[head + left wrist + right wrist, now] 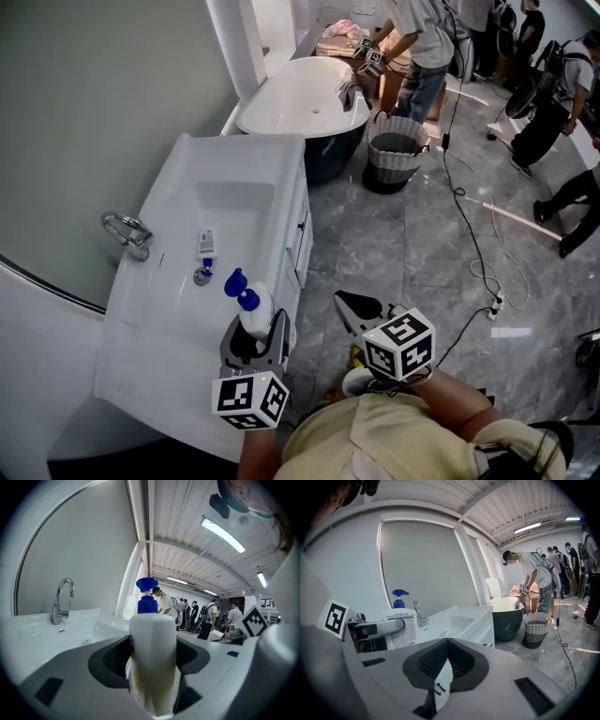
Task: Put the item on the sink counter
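A white pump bottle (255,310) with a blue pump head (240,288) stands upright between the jaws of my left gripper (256,330), which is shut on it above the near end of the white sink counter (169,347). In the left gripper view the bottle (152,660) fills the gap between both jaws. From the right gripper view the same bottle (401,623) shows at left, held by the left gripper. My right gripper (349,305) hangs over the floor right of the counter, jaws shut together with nothing between them (446,644).
The counter has a basin (232,214), a chrome tap (128,232) at its left and a small tube (205,244) by the drain. Beyond stand a bathtub (305,105) and a woven basket (397,150). Cables (478,253) trail over the grey floor; several people stand at the back.
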`<state>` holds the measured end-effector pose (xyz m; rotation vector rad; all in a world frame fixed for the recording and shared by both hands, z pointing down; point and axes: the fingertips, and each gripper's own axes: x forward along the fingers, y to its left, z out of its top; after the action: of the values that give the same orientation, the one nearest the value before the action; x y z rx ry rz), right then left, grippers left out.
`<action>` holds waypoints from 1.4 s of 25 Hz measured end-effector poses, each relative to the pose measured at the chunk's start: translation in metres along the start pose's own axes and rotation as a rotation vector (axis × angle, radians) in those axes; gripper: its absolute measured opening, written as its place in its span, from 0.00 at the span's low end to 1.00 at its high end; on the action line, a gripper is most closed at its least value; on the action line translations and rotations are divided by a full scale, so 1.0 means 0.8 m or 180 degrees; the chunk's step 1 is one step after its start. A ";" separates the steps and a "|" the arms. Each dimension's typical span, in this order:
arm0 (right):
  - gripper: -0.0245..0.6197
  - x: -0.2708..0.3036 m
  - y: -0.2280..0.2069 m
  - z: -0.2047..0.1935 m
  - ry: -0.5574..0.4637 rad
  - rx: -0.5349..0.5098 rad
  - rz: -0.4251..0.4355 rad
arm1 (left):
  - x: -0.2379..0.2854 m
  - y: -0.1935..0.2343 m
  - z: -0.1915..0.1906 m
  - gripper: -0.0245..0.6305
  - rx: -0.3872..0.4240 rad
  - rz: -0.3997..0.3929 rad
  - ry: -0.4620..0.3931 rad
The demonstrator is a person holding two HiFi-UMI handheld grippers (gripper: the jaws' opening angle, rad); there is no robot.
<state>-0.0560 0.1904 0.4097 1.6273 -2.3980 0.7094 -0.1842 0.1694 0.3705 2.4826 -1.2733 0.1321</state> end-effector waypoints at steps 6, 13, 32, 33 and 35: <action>0.07 0.012 -0.039 0.025 0.0008 -0.0035 0.0131 | 0.043 -0.011 0.020 0.49 0.0009 0.0124 -0.0068; 0.07 0.024 -0.078 0.046 0.0015 -0.0045 0.0256 | 0.081 -0.019 0.030 0.49 0.0021 0.0252 -0.0080; 0.07 0.054 -0.157 0.064 0.0122 -0.0079 0.0480 | 0.176 -0.037 0.029 0.49 -0.0021 0.0353 -0.0081; 0.07 0.056 -0.158 0.065 0.0124 -0.0079 0.0484 | 0.178 -0.035 0.028 0.49 -0.0029 0.0364 -0.0077; 0.07 0.060 -0.162 0.066 0.0134 -0.0074 0.0491 | 0.184 -0.032 0.030 0.49 -0.0037 0.0381 -0.0080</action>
<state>0.0496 0.0870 0.4199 1.4156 -2.5119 0.7297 -0.0780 0.0618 0.3765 2.4053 -1.4291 0.1229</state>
